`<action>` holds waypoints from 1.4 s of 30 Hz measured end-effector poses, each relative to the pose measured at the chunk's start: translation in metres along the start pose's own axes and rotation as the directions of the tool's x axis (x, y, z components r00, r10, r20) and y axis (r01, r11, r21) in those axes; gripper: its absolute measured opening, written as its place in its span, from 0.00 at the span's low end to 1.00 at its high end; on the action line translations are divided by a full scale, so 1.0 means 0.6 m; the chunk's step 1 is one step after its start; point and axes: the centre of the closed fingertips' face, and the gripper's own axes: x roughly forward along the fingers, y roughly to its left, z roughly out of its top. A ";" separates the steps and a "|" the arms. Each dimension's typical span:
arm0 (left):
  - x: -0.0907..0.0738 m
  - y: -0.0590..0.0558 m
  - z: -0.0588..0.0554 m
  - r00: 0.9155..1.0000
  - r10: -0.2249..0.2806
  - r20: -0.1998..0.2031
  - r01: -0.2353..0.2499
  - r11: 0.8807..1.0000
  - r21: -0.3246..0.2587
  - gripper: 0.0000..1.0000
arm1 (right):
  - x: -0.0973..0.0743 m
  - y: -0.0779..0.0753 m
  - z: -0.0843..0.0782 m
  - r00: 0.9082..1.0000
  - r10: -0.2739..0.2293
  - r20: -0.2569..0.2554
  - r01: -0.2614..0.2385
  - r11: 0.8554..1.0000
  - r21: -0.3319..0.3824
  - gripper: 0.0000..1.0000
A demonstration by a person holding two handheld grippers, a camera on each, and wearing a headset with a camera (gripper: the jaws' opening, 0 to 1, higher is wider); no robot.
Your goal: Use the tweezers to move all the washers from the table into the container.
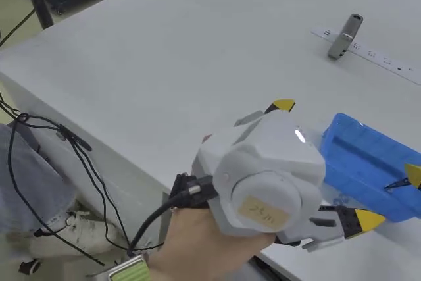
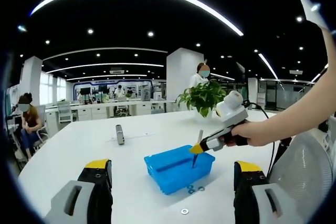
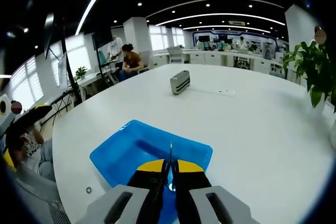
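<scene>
A blue container (image 2: 178,167) lies on the white table (image 1: 164,64), also seen as the blue container (image 1: 368,162) and the blue container (image 3: 131,153). My right gripper (image 3: 170,167) is shut on thin metal tweezers (image 3: 170,153) whose tips point down into it. From the left gripper view, the right gripper (image 2: 199,148) hovers over the container with the tweezers (image 2: 196,157) hanging inside. A few washers (image 2: 194,188) lie by the container's near side, one more washer (image 2: 185,211) closer, and a washer (image 3: 88,189) beside it. My left gripper (image 2: 172,165) stands open, holding nothing.
A grey device (image 1: 345,34) rests on a white strip (image 1: 375,57) at the table's far side. The table edge (image 1: 131,162) runs close to the left gripper (image 1: 323,161), with cables (image 1: 79,156) hanging below. A potted plant (image 2: 202,98) stands beyond the table.
</scene>
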 end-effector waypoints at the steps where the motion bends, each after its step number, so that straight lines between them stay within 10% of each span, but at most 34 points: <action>1: 0.000 0.000 -0.001 1.000 -0.001 -0.002 0.001 1.000 -0.004 0.99 | -0.005 0.005 0.009 1.000 0.006 0.021 -0.007 1.000 0.003 0.03; 10: 0.001 -0.004 -0.007 1.000 -0.019 -0.021 0.019 1.000 -0.009 0.99 | -0.061 0.106 0.060 0.981 0.163 0.101 -0.163 0.987 -0.009 0.01; 14: 0.002 -0.005 -0.011 0.999 -0.025 -0.030 0.025 1.000 -0.019 0.99 | -0.073 0.163 0.027 0.976 0.218 0.017 -0.216 0.975 -0.059 0.01; 22: 0.003 -0.008 -0.018 0.998 -0.033 -0.050 0.032 0.999 -0.021 0.99 | -0.049 0.164 -0.044 0.977 0.191 -0.093 -0.199 0.976 -0.092 0.02; 42: 0.006 -0.009 -0.030 0.996 -0.034 -0.085 0.033 0.999 -0.012 0.99 | -0.042 0.168 -0.059 0.973 0.191 -0.130 -0.213 0.961 -0.178 0.02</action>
